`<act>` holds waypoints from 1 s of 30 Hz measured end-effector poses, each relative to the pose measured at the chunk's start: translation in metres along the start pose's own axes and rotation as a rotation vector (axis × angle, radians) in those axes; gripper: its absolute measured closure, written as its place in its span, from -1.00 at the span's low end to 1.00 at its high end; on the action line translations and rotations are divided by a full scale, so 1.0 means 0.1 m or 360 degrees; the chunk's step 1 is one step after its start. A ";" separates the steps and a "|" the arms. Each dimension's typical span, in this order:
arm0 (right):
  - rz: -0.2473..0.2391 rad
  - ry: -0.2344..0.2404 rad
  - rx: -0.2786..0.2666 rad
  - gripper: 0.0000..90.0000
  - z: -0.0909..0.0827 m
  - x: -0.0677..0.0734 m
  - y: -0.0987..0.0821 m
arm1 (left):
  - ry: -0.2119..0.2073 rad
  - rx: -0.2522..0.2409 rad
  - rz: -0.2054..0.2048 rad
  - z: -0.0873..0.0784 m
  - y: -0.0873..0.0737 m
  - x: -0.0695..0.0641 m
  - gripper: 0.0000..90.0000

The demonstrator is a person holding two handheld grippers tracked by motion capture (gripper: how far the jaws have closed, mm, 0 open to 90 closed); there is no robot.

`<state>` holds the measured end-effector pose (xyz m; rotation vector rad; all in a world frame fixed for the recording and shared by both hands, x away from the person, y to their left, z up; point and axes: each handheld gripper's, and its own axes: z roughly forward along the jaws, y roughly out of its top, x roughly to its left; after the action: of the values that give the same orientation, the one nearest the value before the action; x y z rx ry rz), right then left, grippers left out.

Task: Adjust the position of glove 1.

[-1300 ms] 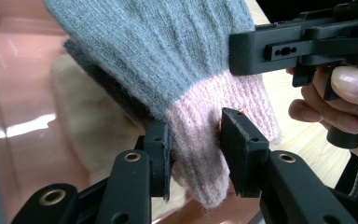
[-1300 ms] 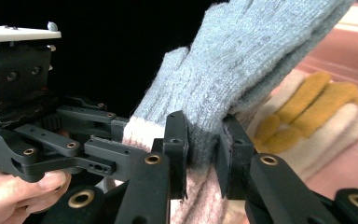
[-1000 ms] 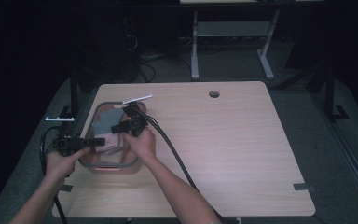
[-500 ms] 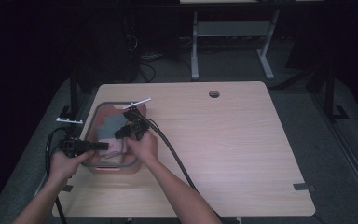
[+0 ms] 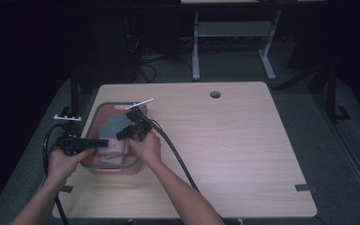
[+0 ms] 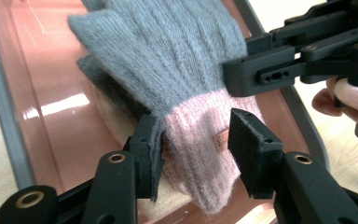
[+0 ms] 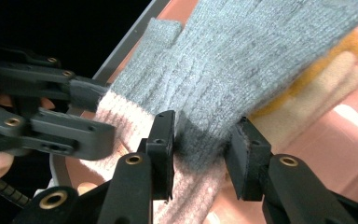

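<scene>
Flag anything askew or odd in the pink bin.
Nothing damaged or spilled. The grey glove lies askew atop a cream and mustard item in the bin, its pink cuff reaching the rim.

Worktop point(image 5: 243, 154): we see a pale wood-grain top with rounded corners, filling the middle of the frame.
Hole point(image 5: 215, 94): we find a dark round opening near its upper edge, centre.
Bin point(image 5: 93, 125): a reddish tray with a grey rim stands on its left part.
Tape point(image 5: 305, 188): we note a dark strip at the lower right edge.
</scene>
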<state>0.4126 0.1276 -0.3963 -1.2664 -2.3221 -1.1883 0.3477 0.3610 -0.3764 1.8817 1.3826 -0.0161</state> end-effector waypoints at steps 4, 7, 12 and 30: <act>0.0001 0.0004 0.0002 0.40 -0.01 -0.01 0.00 | 0.0010 -0.0037 0.0011 -0.06 0.04 -0.03 0.18; 0.0000 0.0005 -0.0004 0.39 -0.04 -0.01 0.00 | 0.0026 -0.0078 0.0014 -0.12 0.06 -0.04 0.18; 0.0001 0.0006 -0.0005 0.44 -0.07 -0.02 -0.01 | 0.0029 -0.0066 0.0031 -0.10 0.08 -0.07 0.32; -0.0002 0.0019 -0.0064 0.41 -0.28 -0.07 -0.02 | 0.0039 0.0066 0.0056 0.20 0.07 -0.12 0.42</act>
<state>0.4104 0.1016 -0.3834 -1.2681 -2.3022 -1.2458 0.3566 0.3394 -0.3811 1.9461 1.3748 -0.0043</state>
